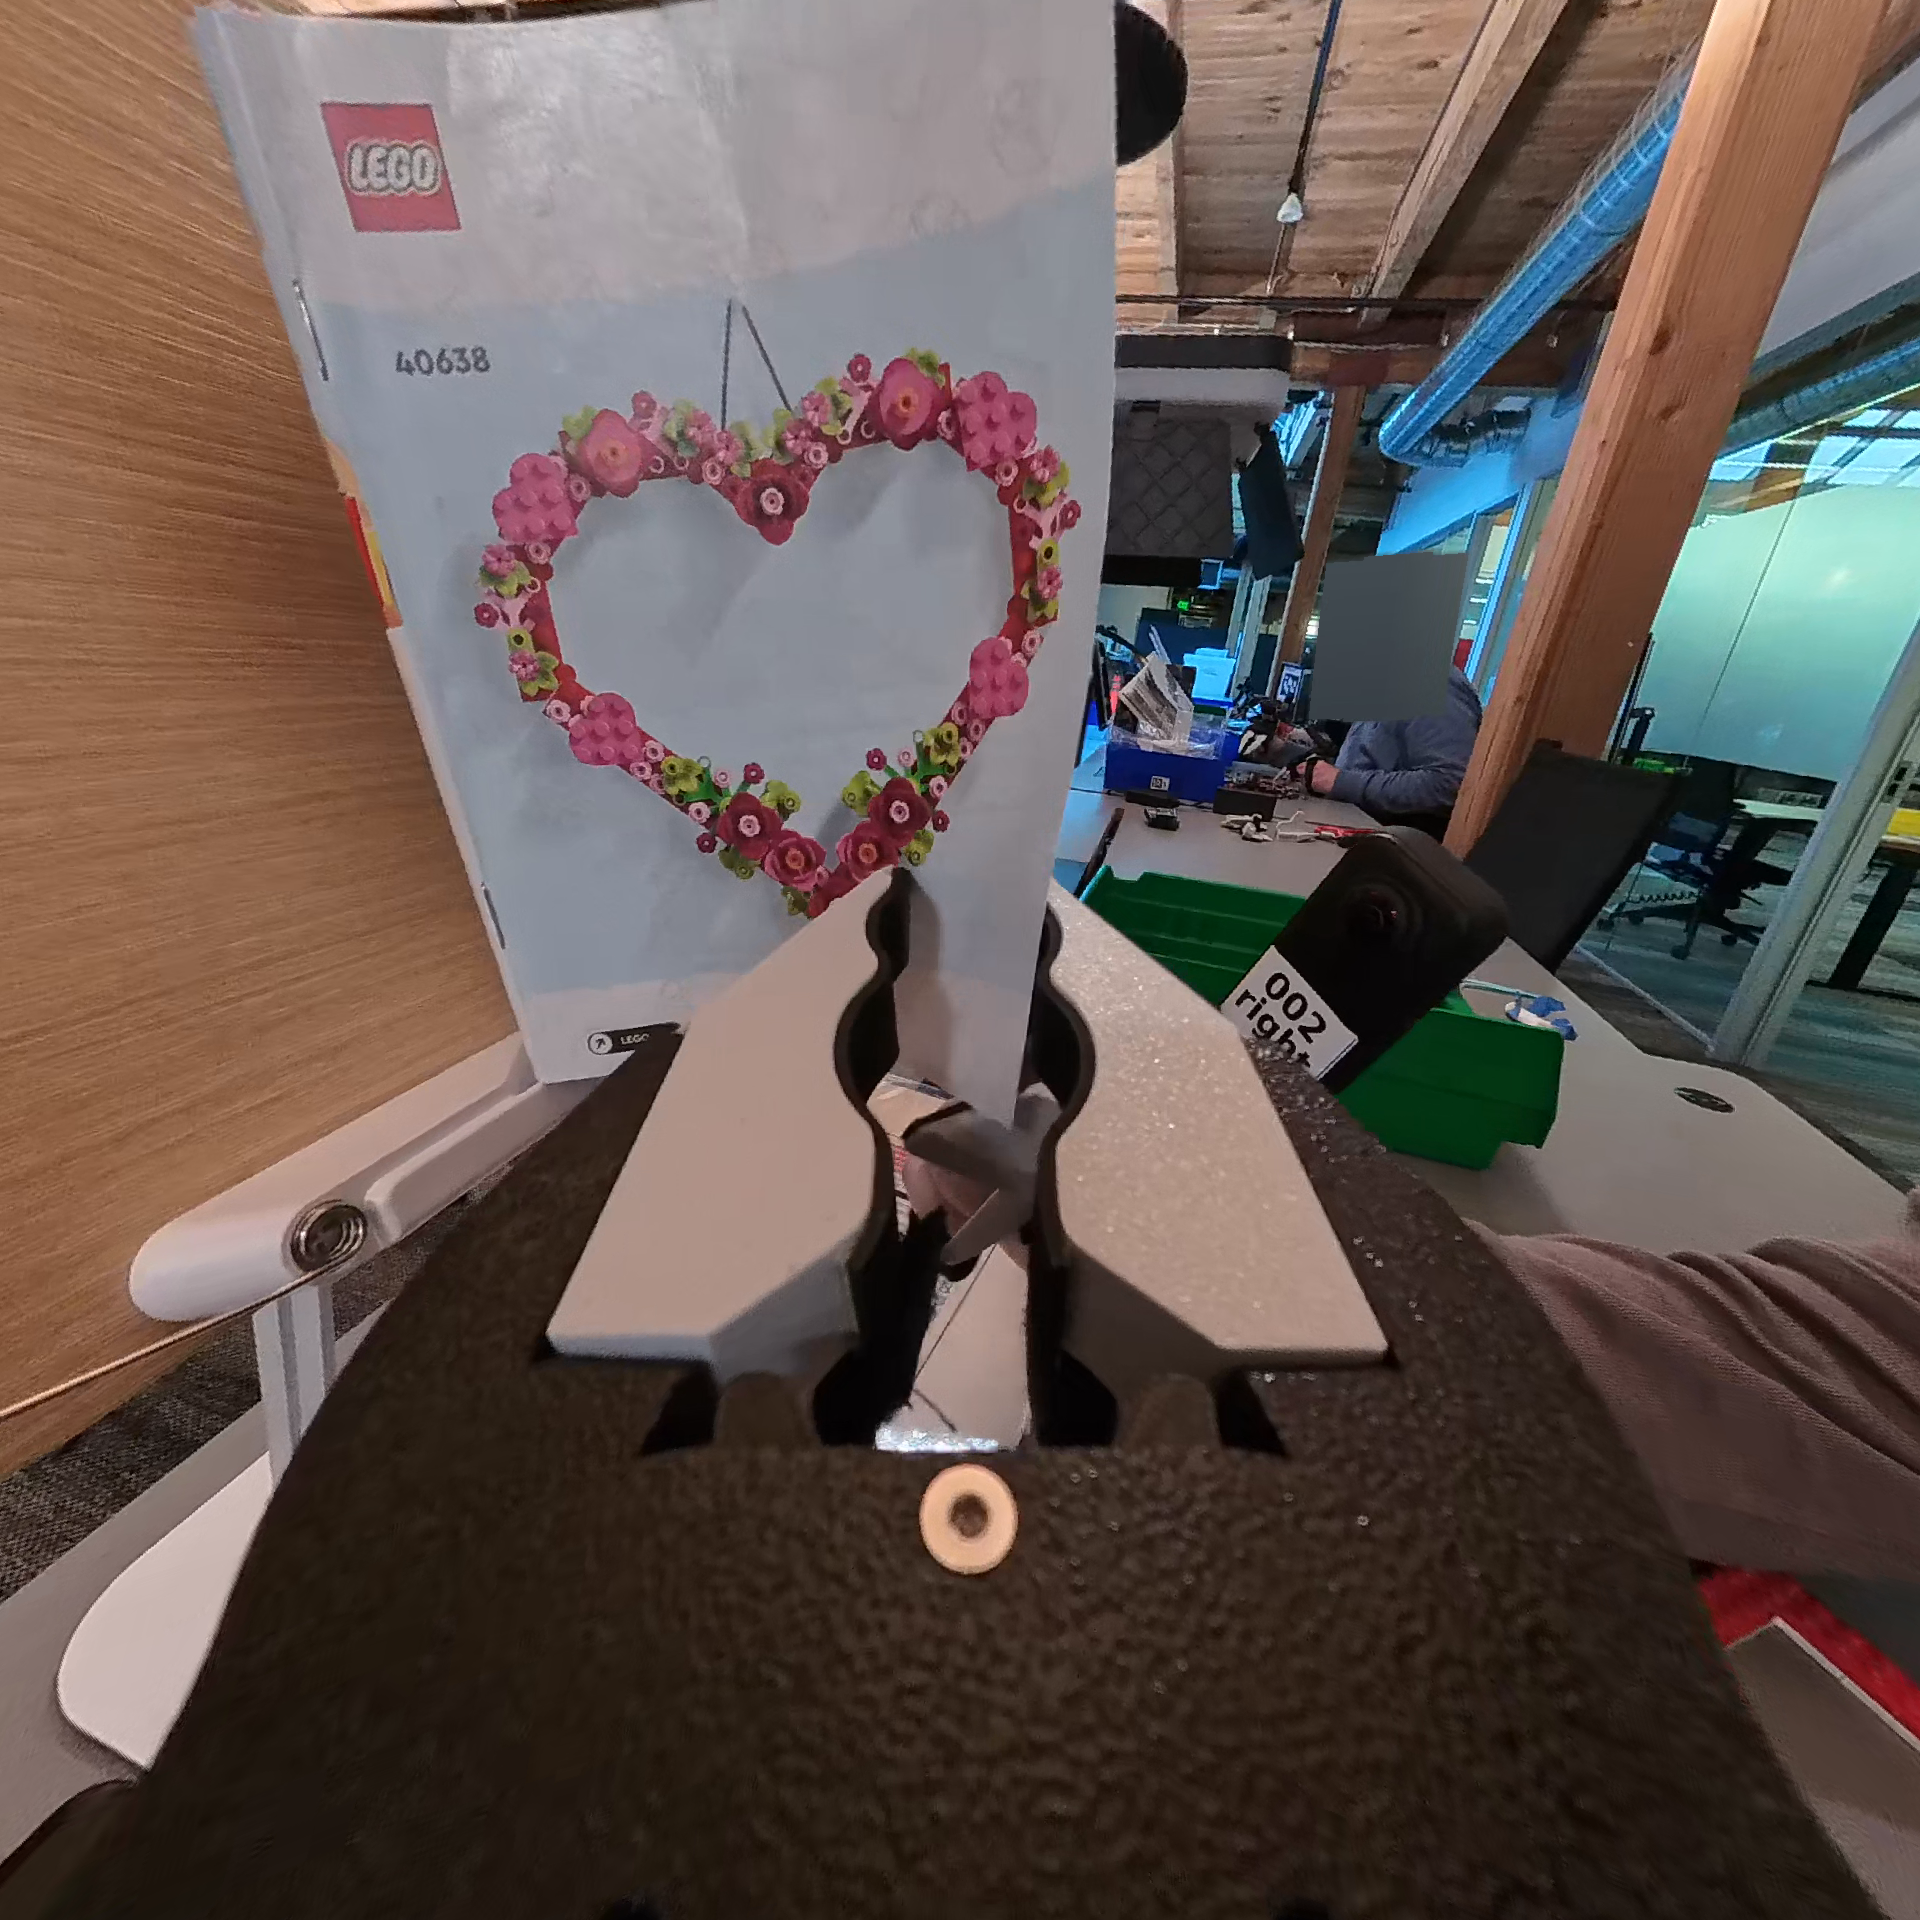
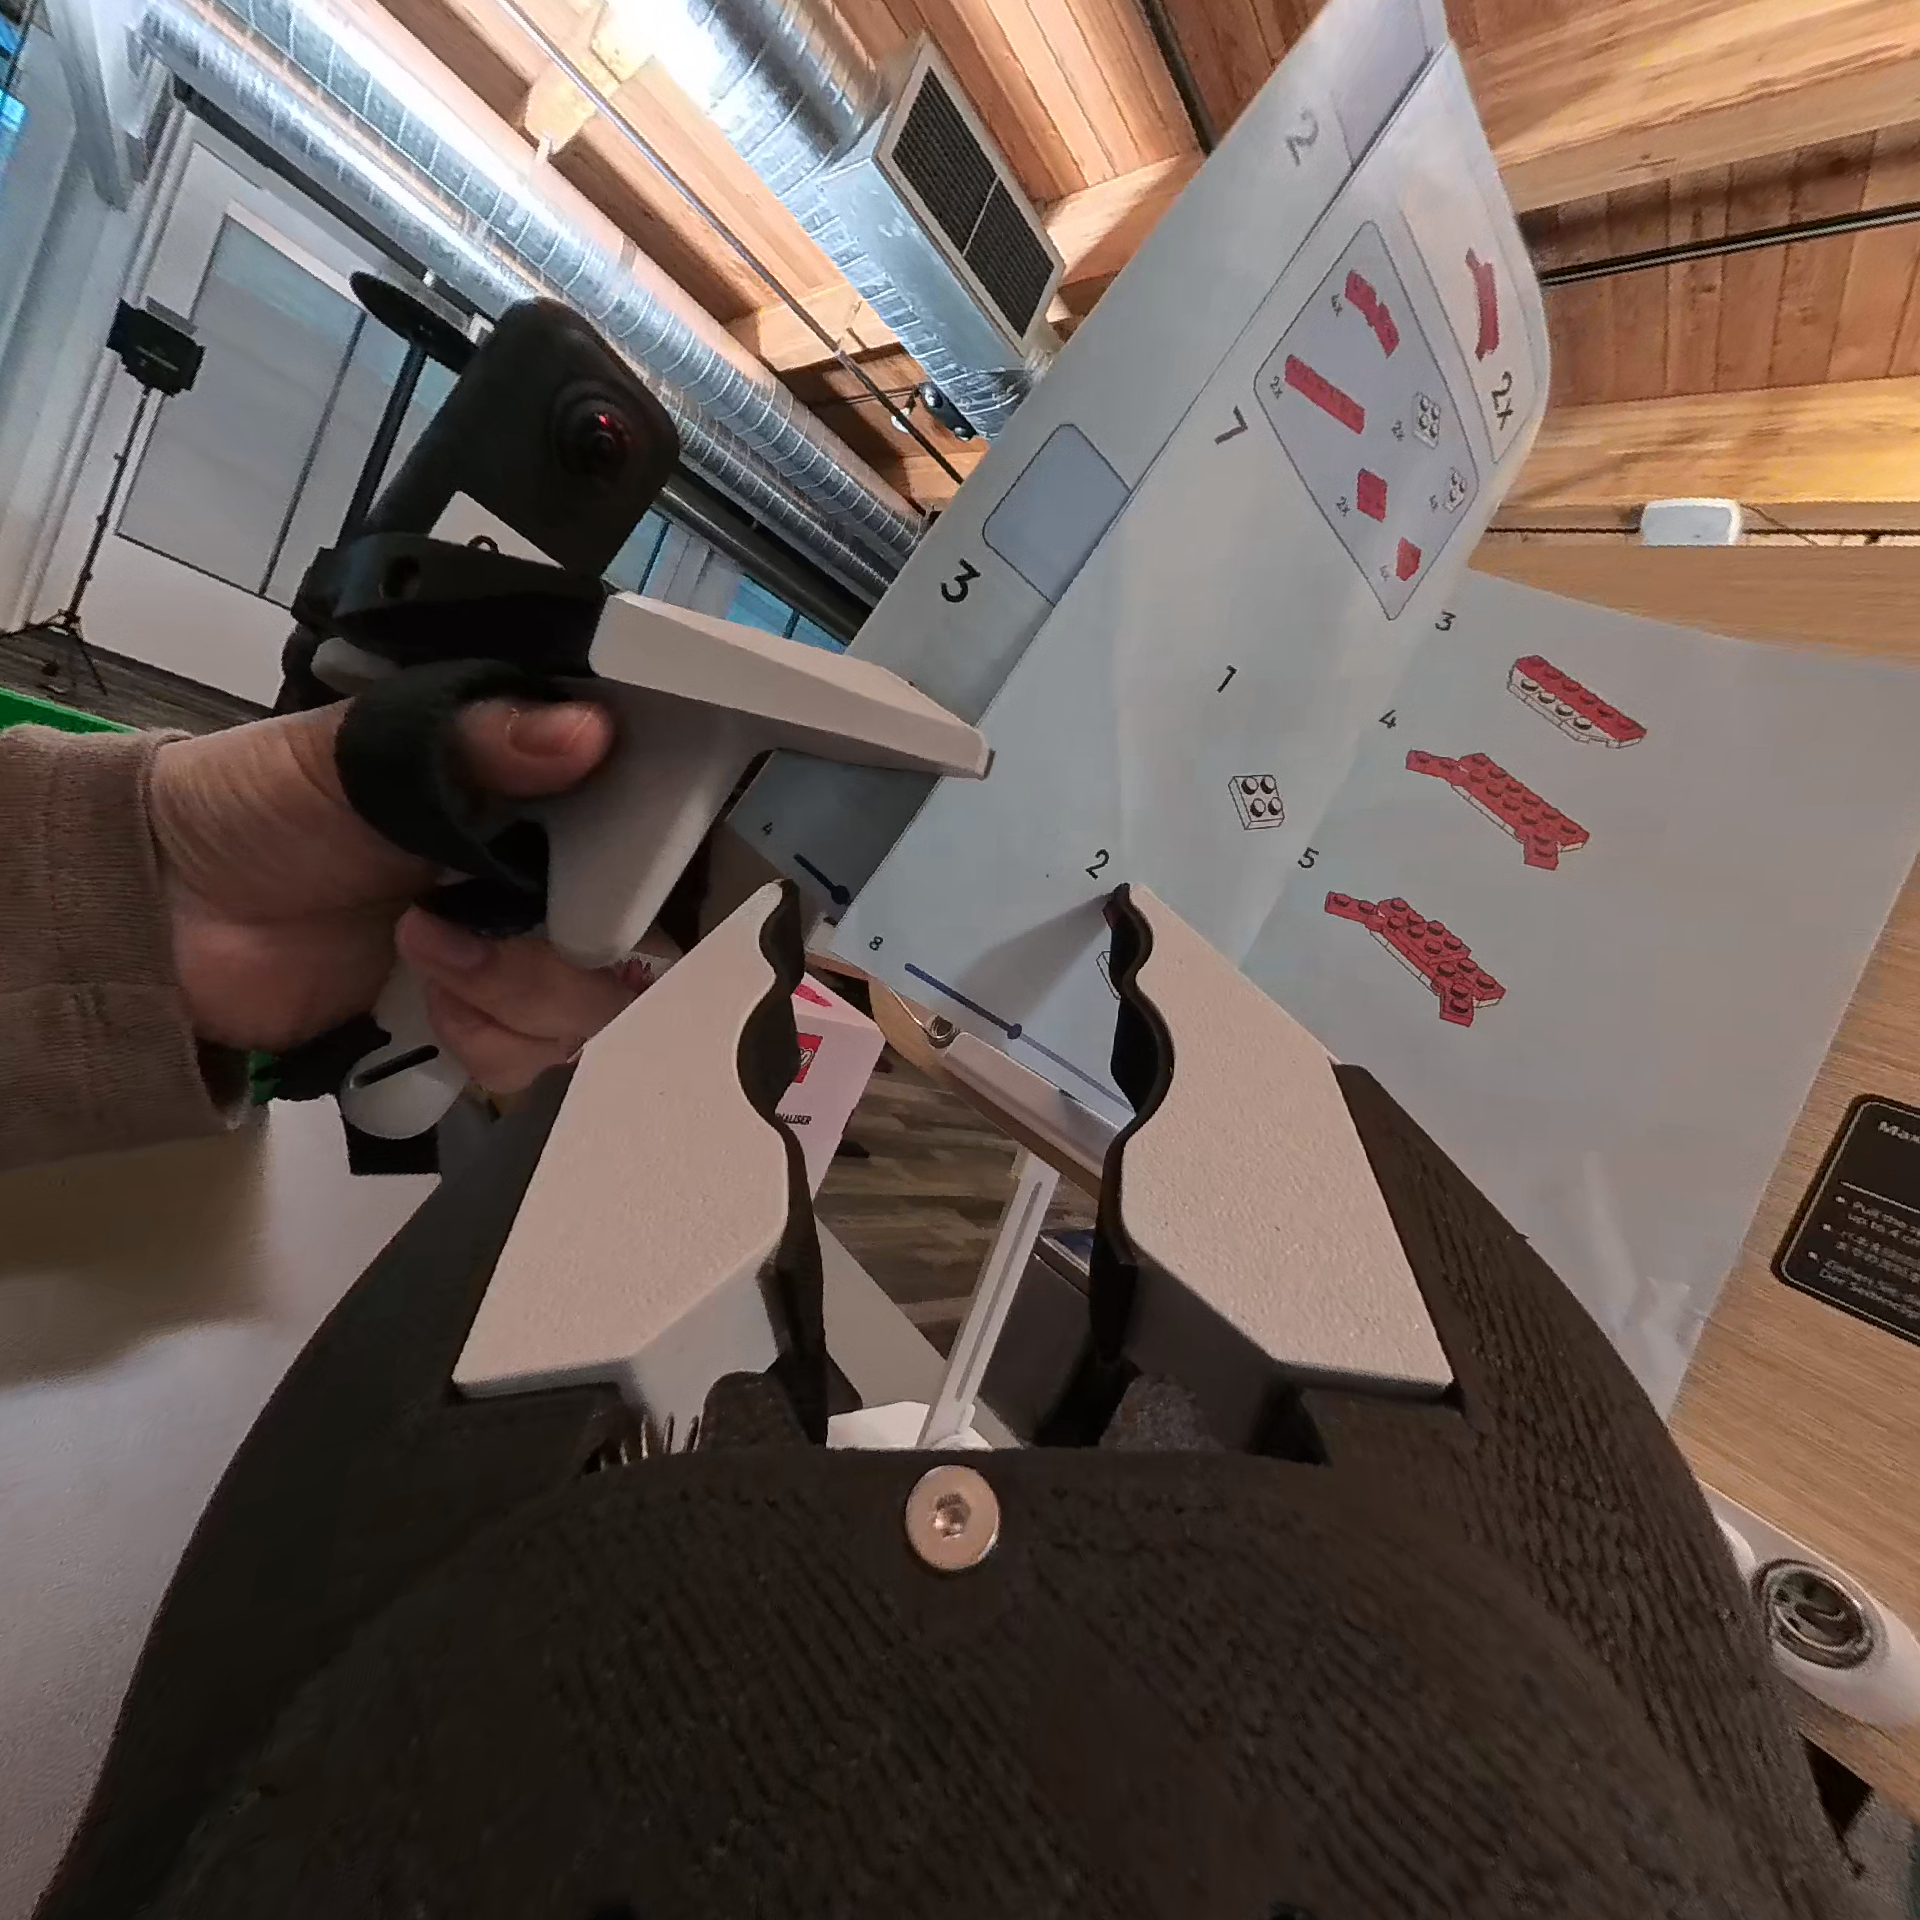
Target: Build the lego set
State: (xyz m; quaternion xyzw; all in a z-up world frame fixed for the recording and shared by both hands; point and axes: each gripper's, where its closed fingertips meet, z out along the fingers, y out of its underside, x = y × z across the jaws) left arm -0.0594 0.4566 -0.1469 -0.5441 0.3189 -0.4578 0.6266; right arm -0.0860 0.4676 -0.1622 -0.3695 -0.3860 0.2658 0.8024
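Observation:
The instruction booklet point(image 1: 727, 623) stands upright in front of me, its pale blue cover showing a heart wreath of pink and red flowers. My left gripper point(image 1: 971, 904) is shut on the booklet's right lower edge. In the right wrist view the booklet point(image 2: 1195, 727) is open to pages with red brick steps. One of the left gripper's fingers point(image 2: 810, 707) pinches a page from the left, held by a hand point(image 2: 312, 852). My right gripper point(image 2: 951, 899) is open, its jaws wide apart around the lower edge of a page, not pressing on it.
A wooden panel point(image 1: 156, 727) stands behind the booklet, with a white bracket point(image 1: 312, 1236) at its foot. A green bin point(image 1: 1455, 1091) sits on the white table point(image 1: 1683, 1174) to the right. A person point(image 1: 1403, 758) sits at a far desk. A white box point(image 2: 821, 1060) lies below.

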